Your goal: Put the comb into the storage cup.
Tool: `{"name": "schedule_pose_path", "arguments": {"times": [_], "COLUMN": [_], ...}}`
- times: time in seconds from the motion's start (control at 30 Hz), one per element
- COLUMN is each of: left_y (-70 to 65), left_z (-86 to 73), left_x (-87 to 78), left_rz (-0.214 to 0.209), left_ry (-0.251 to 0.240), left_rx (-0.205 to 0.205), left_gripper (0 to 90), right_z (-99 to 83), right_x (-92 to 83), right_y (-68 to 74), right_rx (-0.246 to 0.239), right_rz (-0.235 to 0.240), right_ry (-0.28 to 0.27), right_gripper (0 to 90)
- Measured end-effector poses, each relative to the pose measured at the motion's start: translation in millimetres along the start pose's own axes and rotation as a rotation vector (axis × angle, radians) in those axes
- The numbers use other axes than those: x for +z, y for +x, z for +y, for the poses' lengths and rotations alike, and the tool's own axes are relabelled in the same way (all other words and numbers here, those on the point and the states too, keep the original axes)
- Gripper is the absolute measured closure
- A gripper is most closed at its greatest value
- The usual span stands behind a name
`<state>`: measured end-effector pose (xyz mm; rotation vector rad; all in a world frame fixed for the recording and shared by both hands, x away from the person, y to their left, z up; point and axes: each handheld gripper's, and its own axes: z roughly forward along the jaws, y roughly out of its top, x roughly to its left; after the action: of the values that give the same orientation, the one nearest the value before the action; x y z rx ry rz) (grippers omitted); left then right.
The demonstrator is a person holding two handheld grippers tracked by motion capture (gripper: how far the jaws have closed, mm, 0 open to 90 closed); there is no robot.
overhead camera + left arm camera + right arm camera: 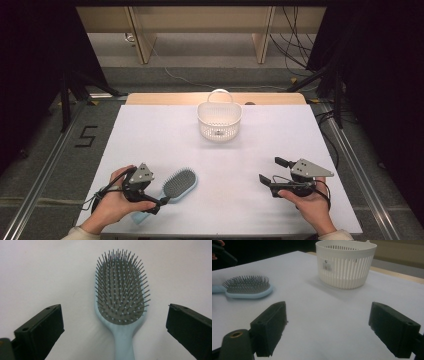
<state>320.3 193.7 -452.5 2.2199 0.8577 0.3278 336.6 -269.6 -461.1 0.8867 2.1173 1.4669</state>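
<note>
A light blue hairbrush point(180, 183) lies bristles up on the white table point(165, 140) at the front left. My left gripper point(157, 205) hovers over its handle end. In the left gripper view the brush point(120, 290) points away from me, its handle running down between the jaws, which stand wide apart and touch nothing; the left gripper point(114, 308) is open. My right gripper point(272, 170) rests at the front right, open and empty point(329, 306). In its view the hairbrush point(247, 286) lies far left.
A white slotted basket point(219, 122) with a handle stands at the back centre of the table, and appears as the basket point(345, 267) ahead of the right gripper. A wooden strip point(150, 98) runs along the table's far edge.
</note>
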Motion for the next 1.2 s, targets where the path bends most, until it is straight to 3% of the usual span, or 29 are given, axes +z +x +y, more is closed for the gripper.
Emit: {"name": "schedule_pose_path", "arguments": {"times": [0.17, 0.33, 0.7, 1.0, 1.2], "left_y": [1.4, 2.8, 1.9, -1.4, -2.4], "left_z": [1.3, -0.9, 0.9, 4.1, 5.4], "left_x": [1.3, 7.9, 19.7, 25.7, 29.8], "left_rz": [-0.007, -0.007, -0.048, -0.069, -0.059], "left_ry": [0.017, 0.125, 0.288, 0.395, 0.441], "left_rx": [0.009, 0.017, 0.046, 0.091, 0.113], "left_gripper": [1.0, 4.7, 11.2, 15.3, 16.8], "right_z": [-0.3, -1.4, -3.0, -3.0, -3.0], "right_x": [-1.7, -4.6, -10.2, -10.2, -10.1], "right_y": [1.4, 3.3, 4.2, 4.2, 4.2], "right_rx": [-0.002, -0.008, -0.015, -0.013, -0.014], "right_rz": [0.000, -0.002, -0.009, -0.008, -0.008], "right_ry": [0.004, 0.007, 0.005, 0.005, 0.005], "right_gripper": [15.8, 15.8, 15.8, 15.8, 15.8]}}
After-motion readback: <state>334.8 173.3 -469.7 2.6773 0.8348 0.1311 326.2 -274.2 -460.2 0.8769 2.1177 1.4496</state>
